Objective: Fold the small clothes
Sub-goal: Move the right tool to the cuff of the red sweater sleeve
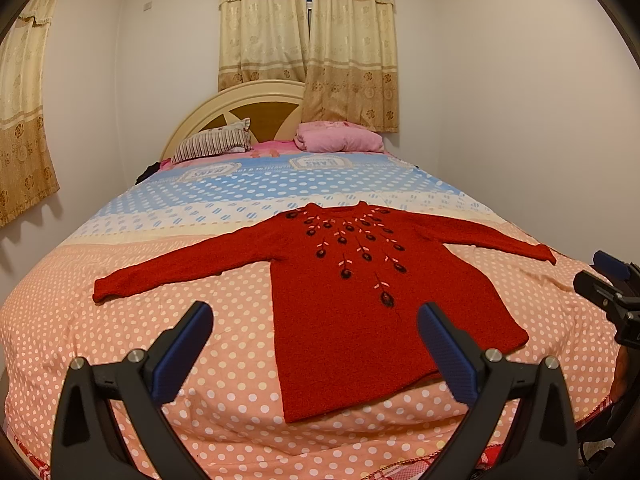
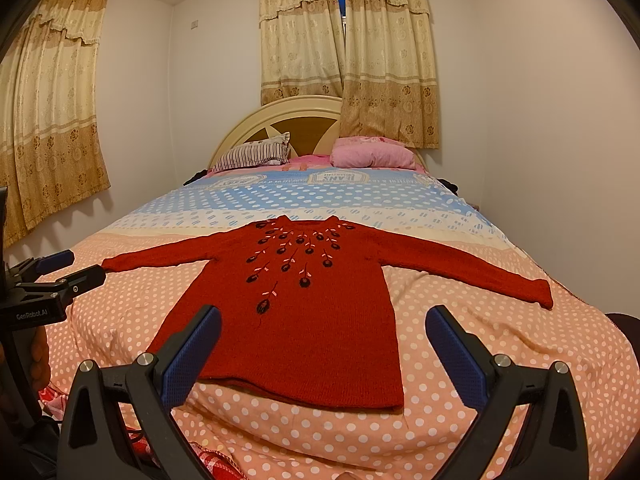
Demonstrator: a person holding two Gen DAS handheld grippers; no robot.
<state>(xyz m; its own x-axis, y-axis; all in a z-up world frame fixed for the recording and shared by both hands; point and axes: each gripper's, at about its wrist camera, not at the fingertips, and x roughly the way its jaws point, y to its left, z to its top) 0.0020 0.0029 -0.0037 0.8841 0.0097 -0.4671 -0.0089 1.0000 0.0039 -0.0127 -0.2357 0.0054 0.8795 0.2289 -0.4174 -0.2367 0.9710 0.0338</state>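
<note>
— Looking along the left wrist camera, what do you get?

— A red sweater [image 1: 352,300] lies flat on the bed [image 1: 120,320], front up, both sleeves stretched out to the sides, neck toward the headboard [image 1: 240,100]. Dark embroidered flowers fan down from the collar. The left gripper [image 1: 316,344] hangs above the polka-dot cover near the foot of the bed, its blue pads spread wide with nothing between them. The hem sits just beyond the right pad.

— Anything at the edge?

— The right gripper [image 1: 612,280] pokes in at the far right, beside the sweater's sleeve cuff. Only part of it shows here, so this view alone probably can't settle how its fingers stand.

— And the right wrist camera?

— Same sweater [image 2: 304,312], now seen centred, hem toward the lens and lying flat on the cover. The right gripper [image 2: 324,344] is held over the hem, fingers wide apart, gripping nothing. The left gripper [image 2: 60,272] enters from the left edge, near the other sleeve cuff, apart from the cloth.

— Behind it?

— A striped pillow [image 2: 256,154] and a pink pillow [image 2: 372,154] rest against the headboard, with beige curtains [image 2: 348,52] above.
</note>
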